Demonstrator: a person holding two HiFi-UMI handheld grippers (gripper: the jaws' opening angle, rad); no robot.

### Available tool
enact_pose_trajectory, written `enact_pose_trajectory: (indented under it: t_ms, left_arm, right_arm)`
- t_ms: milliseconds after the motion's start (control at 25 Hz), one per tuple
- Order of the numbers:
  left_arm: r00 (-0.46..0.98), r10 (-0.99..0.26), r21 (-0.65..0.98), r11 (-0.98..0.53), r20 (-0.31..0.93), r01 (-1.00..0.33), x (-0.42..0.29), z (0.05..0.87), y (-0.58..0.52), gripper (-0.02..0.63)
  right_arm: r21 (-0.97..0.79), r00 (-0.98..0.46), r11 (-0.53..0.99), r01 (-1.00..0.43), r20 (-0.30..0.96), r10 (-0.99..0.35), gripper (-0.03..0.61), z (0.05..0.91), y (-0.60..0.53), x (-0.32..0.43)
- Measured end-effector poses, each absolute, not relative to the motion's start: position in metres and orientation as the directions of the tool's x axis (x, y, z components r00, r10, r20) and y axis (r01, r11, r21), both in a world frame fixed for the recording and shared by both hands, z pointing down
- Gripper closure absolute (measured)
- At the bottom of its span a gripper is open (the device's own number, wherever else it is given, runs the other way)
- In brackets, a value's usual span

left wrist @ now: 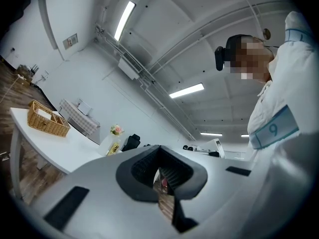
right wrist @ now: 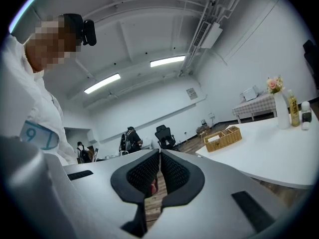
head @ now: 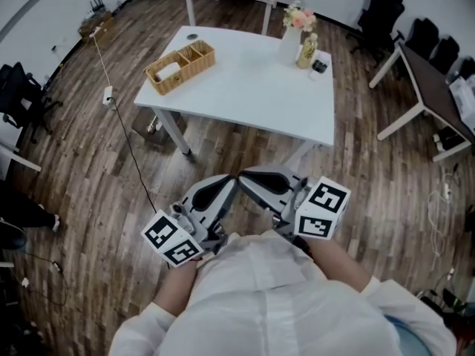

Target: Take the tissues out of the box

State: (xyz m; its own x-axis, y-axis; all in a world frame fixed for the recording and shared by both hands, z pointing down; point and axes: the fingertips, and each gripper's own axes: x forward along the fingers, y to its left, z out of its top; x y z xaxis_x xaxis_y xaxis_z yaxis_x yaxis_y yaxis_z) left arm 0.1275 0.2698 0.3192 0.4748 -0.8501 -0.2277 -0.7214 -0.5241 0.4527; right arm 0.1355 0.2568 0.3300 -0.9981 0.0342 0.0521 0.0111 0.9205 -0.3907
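Note:
A wicker basket (head: 180, 66) stands at the far left corner of the white table (head: 252, 87); something white, likely the tissue box (head: 168, 70), lies in its left compartment. I hold both grippers close to my chest, well short of the table and pointing toward each other. The left gripper (head: 231, 181) is shut with nothing in it, and the right gripper (head: 244, 175) is shut and empty too, their tips almost touching. The left gripper view shows its closed jaws (left wrist: 159, 153) and the basket (left wrist: 47, 118) far off. The right gripper view shows its closed jaws (right wrist: 160, 156) and the basket (right wrist: 223, 138).
A vase of flowers (head: 295, 32), a yellow bottle (head: 306, 51) and a small dark item (head: 319, 67) stand at the table's far right corner. A cable (head: 126, 136) runs over the wooden floor at left. Another desk (head: 434, 95) and office chairs (head: 382, 10) stand at right.

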Motion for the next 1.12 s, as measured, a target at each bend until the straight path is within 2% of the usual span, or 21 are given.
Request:
enact_pose_trajectory:
  t_ms: [440,1120]
  left_arm:
    - [0.561,-0.807,0.462,-0.576,-0.185,-0.675,0.145,0.322,0.265,0.612]
    - [0.587,-0.795,0.471,-0.582,-0.157,-0.663,0.145,0.329,0.249,0.612]
  right_arm:
    - [-0.478,-0.995,0.878,0.031,0.072,0.074,0.543,0.335,0.25,0.147]
    - [-0.48,-0.989,0.877,0.024,0.118,0.092,0.543,0.342,0.233,0.144]
